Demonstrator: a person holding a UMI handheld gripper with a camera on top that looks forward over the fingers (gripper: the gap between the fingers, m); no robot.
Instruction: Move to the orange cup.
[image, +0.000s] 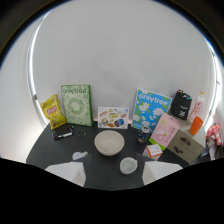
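Note:
The orange cup (196, 125) stands far off to the right, beyond the right finger, behind a brown box (184, 145) and beside a white bottle (200, 103). My gripper (114, 174) is open over the near side of the dark table (47, 150), and its two pale fingertips (67, 172) hold nothing. A small white cup (128, 165) sits just ahead of the fingers, closer to the right one. A white bowl (109, 142) lies a little beyond it.
Against the white back wall lean a yellow packet (53, 111), a green box (76, 104), a picture card (113, 117), a blue box (150, 109) and a black bag (181, 105). A pink box (165, 130) and a dark can (145, 134) stand right of the bowl.

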